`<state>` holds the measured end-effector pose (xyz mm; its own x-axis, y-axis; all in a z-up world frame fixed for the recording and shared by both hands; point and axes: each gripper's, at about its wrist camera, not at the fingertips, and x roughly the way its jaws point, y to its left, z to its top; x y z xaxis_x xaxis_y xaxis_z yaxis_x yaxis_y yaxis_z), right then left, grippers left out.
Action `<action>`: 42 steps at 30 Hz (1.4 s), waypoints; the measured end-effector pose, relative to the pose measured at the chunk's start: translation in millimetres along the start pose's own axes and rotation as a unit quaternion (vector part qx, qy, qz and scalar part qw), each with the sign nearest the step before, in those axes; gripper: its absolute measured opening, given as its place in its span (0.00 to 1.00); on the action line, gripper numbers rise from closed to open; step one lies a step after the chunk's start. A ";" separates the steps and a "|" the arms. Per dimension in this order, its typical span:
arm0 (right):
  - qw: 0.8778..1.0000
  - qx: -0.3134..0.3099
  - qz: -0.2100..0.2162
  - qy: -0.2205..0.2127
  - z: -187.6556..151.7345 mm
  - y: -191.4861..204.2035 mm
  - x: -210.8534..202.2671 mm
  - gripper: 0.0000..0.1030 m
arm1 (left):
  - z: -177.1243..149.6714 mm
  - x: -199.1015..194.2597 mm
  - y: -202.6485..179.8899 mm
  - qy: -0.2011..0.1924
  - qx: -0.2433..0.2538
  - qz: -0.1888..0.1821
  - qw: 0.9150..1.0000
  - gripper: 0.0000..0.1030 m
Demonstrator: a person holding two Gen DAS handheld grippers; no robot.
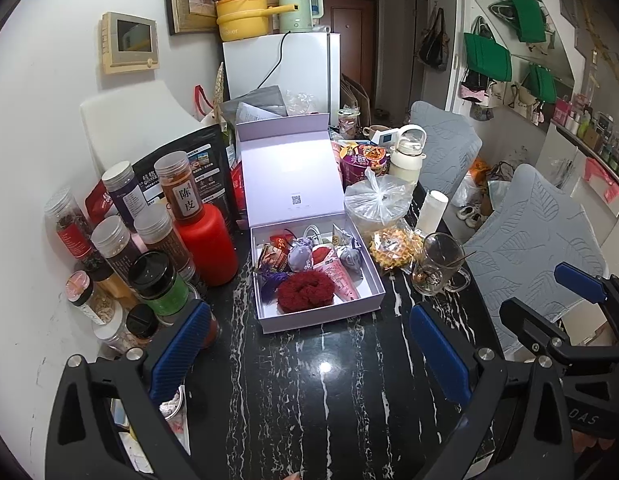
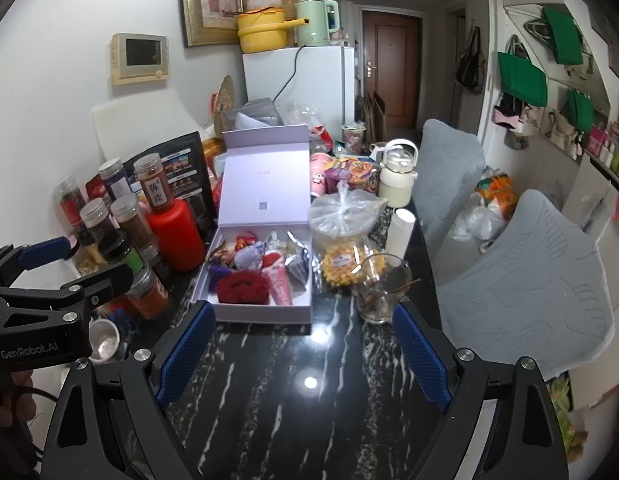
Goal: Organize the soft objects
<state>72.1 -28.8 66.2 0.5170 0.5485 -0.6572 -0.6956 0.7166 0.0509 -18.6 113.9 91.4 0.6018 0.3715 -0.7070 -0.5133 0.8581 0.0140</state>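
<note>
Left gripper: its blue-padded jaws are seen spread wide with nothing between them, held low over the black white-veined marble table, just short of the box.
Right gripper: its jaws are likewise spread and empty, pointed at the same box from the near edge of the table.
Task's thing: a dark red fluffy knitted scrunchie is found lying in the front of the open pale lilac cardboard gift box, whose lid is propped upright behind.
Neighbours in the box: a pink cone-shaped soft wrapper is touching the scrunchie's right side; a lilac fabric pouch and a grey pouch lie just behind.
Handling: the scrunchie is judged light, very soft and compressible, not fragile and not slippery; little resistance is expected under the pads.
Where to hold: the raised near rim of the ring is best pinched across its thickness, clear of the box wall and of the pink cone.
Risk: the light box may be dragged along if a pad catches its front wall.
Surroundings: a clear glass mug stands just right of the box, and a red plastic bottle among spice jars to the left.
</note>
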 end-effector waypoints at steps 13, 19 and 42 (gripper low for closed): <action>1.000 0.001 -0.001 0.001 -0.1 -1.7 -1.3 0.89 | -0.8 -1.6 -2.5 0.004 -0.003 -0.006 1.000 0.98; 1.000 0.002 -0.003 0.003 -1.7 -4.3 -1.4 0.89 | -1.1 -1.0 -3.1 0.005 -0.004 -0.008 1.000 0.98; 1.000 -0.001 -0.006 0.013 -5.1 -5.4 3.5 0.89 | -3.5 5.8 -2.3 0.017 -0.003 -0.017 1.000 0.98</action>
<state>75.1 -33.0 59.8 0.5124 0.5274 -0.6777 -0.6902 0.7225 0.0404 -16.1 112.9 84.8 0.5989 0.3293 -0.7300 -0.4964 0.8680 -0.0157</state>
